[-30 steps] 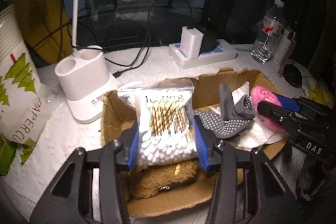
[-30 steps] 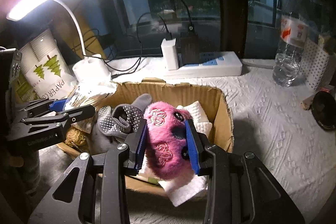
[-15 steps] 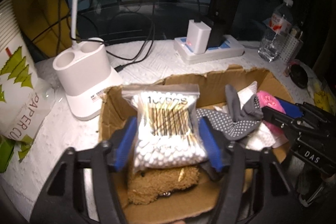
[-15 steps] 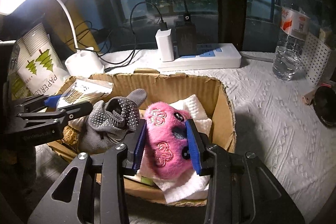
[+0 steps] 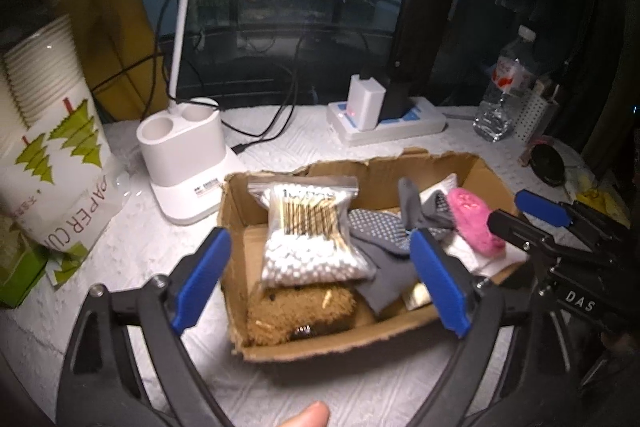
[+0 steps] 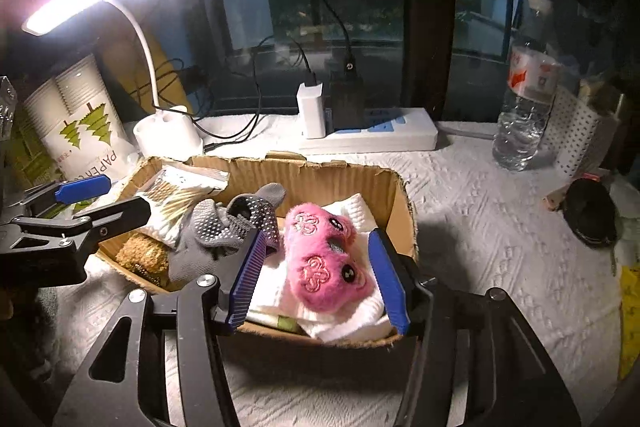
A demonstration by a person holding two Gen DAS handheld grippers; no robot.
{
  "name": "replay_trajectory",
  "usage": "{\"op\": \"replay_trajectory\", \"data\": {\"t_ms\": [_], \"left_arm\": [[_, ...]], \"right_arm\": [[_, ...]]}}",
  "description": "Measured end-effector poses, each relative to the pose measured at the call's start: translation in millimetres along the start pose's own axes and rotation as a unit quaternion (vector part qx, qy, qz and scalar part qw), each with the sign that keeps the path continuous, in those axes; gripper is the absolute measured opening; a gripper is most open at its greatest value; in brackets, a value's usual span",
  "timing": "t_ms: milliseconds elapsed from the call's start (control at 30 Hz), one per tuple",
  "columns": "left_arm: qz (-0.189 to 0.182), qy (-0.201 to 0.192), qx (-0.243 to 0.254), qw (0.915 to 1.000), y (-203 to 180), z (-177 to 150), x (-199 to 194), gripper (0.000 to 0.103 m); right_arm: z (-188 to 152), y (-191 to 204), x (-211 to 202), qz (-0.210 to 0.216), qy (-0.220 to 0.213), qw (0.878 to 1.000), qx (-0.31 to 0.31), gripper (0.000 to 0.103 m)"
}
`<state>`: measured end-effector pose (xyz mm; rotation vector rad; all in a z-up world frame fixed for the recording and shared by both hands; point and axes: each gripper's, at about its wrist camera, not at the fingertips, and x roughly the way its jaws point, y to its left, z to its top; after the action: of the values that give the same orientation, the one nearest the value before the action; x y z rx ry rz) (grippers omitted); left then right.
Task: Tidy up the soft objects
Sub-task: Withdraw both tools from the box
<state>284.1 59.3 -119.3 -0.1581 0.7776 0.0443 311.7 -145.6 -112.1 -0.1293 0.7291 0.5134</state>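
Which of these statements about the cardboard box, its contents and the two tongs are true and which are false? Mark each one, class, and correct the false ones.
1. The bag of cotton swabs lies inside the cardboard box. True.
2. The left tongs are shut on the bag of cotton swabs. False: they are open, with the bag lying free between the spread fingers.
3. The pink plush toy rests on white cloth in the box. True.
4. The right tongs are clamped on the grey dotted glove. False: they are open on either side of the pink plush toy.
5. The water bottle stands inside the box. False: it stands on the table, outside it.
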Motion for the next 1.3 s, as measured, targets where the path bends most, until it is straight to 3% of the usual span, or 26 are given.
{"op": "replay_trajectory", "data": {"t_ms": [667, 1300], "left_arm": [[-0.014, -0.047, -0.001, 0.9988, -14.1, -30.1, -82.9, 0.093], [-0.019, -0.062, 0.006, 0.9979, -30.1, -75.7, -133.2, 0.093]], "right_arm": [[-24.7, 23.8, -68.8, -0.014, -0.028, 0.999, -0.012, 0.057], [-59.2, 44.0, -120.3, -0.021, -0.042, 0.999, -0.018, 0.057]]}}
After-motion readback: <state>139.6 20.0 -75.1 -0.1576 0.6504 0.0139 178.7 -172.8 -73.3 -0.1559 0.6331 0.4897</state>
